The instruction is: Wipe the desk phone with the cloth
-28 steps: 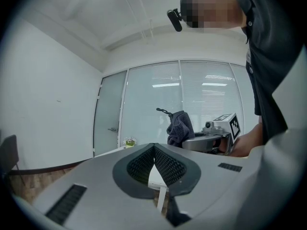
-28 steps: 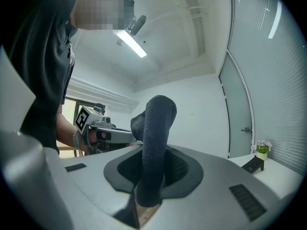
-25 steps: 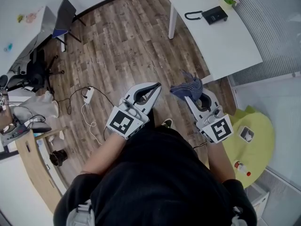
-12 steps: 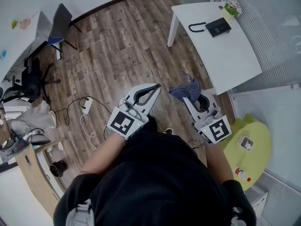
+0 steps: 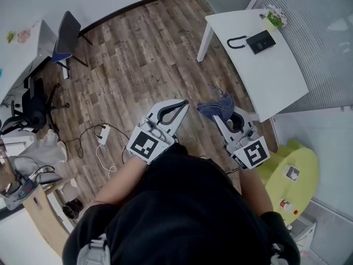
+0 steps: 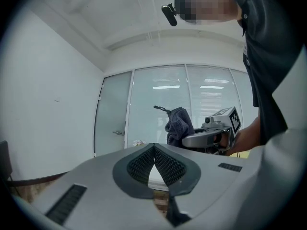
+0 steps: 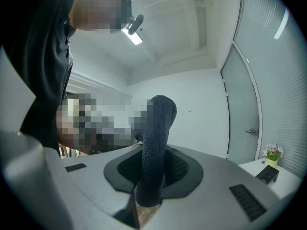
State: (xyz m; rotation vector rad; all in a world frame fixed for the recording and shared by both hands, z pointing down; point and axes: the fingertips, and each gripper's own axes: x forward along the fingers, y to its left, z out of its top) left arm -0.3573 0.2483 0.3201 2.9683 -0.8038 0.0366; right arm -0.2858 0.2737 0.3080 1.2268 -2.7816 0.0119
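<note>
While the right gripper [image 5: 221,114] stands clamped on the dark cloth [image 5: 217,106] and the left gripper [image 5: 181,106] beside it has its jaws pressed together on nothing, both hang well short of the white table [image 5: 273,79], on whose far end the desk phone [image 5: 260,41] lies.

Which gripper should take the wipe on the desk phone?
Probably right. The right gripper is shut on the cloth and sits on the side nearer the white table holding the desk phone. The left gripper is shut with nothing between its jaws.
</note>
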